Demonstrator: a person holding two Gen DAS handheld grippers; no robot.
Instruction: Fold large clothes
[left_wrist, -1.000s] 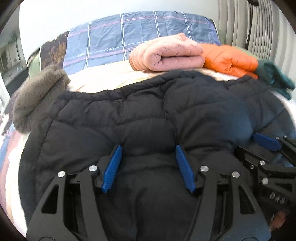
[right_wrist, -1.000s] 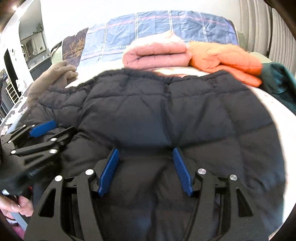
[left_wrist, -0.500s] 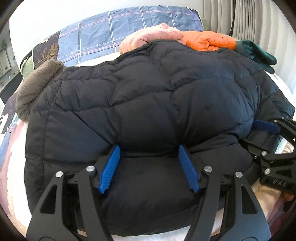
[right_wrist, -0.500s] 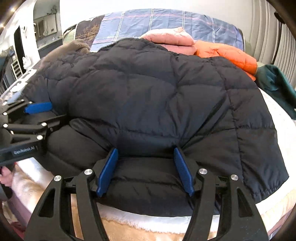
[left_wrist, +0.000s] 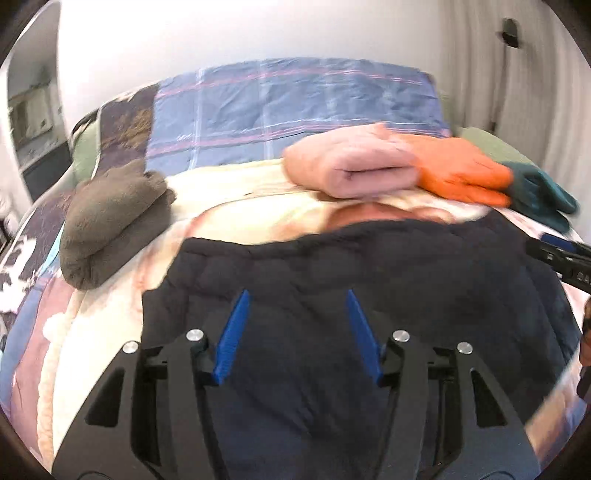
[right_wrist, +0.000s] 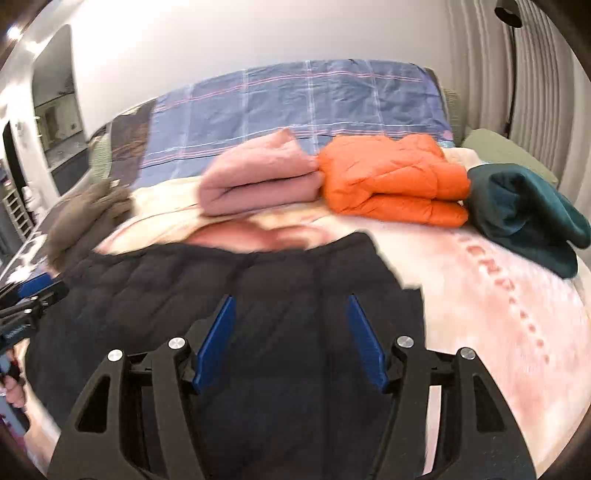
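Note:
A black quilted puffer jacket (left_wrist: 369, 266) lies folded on the bed and also shows in the right wrist view (right_wrist: 221, 280). My left gripper (left_wrist: 297, 295) hovers open above its left part, blue pads wide apart with nothing between them. My right gripper (right_wrist: 290, 301) hovers open above its right part, also empty. The right gripper shows at the right edge of the left wrist view (left_wrist: 561, 254). The left gripper shows at the left edge of the right wrist view (right_wrist: 29, 299). Both views are motion-blurred.
Behind the jacket lie a folded pink garment (right_wrist: 255, 177), a folded orange puffer (right_wrist: 395, 184), a dark green garment (right_wrist: 524, 218) and a brown fleece (left_wrist: 107, 218). A blue plaid quilt (left_wrist: 295, 107) covers the bed's head. The cream blanket (right_wrist: 480, 295) extends right.
The jacket was lifted and bulged high between the grippers half a second ago. Now it lies lower and flatter, and both grippers have pulled back above it, open.

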